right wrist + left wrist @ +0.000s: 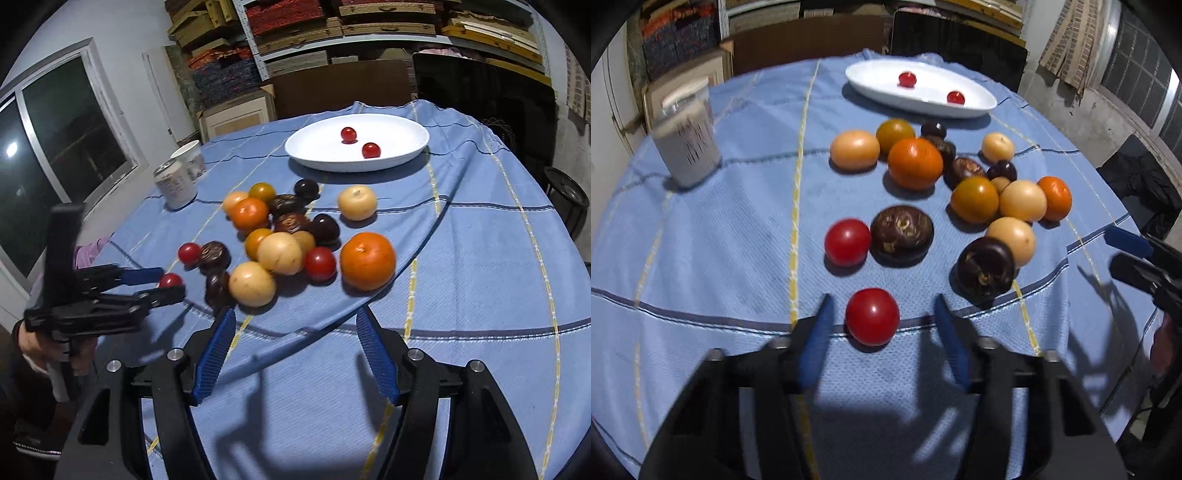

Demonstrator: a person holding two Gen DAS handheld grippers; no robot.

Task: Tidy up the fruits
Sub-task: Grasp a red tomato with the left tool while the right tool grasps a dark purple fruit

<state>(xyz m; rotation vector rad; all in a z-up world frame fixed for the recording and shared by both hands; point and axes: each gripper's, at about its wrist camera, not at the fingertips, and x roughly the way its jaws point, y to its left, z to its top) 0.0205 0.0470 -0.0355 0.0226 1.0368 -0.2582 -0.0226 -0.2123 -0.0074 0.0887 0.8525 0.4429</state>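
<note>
1. the left gripper is nearest; its blue fingers stand apart on both sides of a red tomato, and the pads do not press on it. this tomato lies on the blue cloth of the bench, on the near side of the fruit pile.
2. the right gripper hangs over bare cloth on the near side of the pile; its fingers are apart and hold nothing.
3. a hand holds the left gripper's handle, at the left edge of the right wrist view.
4. just beyond the first tomato lies a second red tomato, touching a dark brown round fruit.
5. the fruit pile is in the middle of the cloth: oranges, pale yellow round fruits and dark purple ones, many of them touching. a big orange lies on the right edge of the pile, with a third red tomato just beside it.
6. to the left of the pile stands a drink can, and a white cup just behind it.
7. beyond the pile is a white oval plate, with two small red tomatoes in it, apart from each other.
</note>
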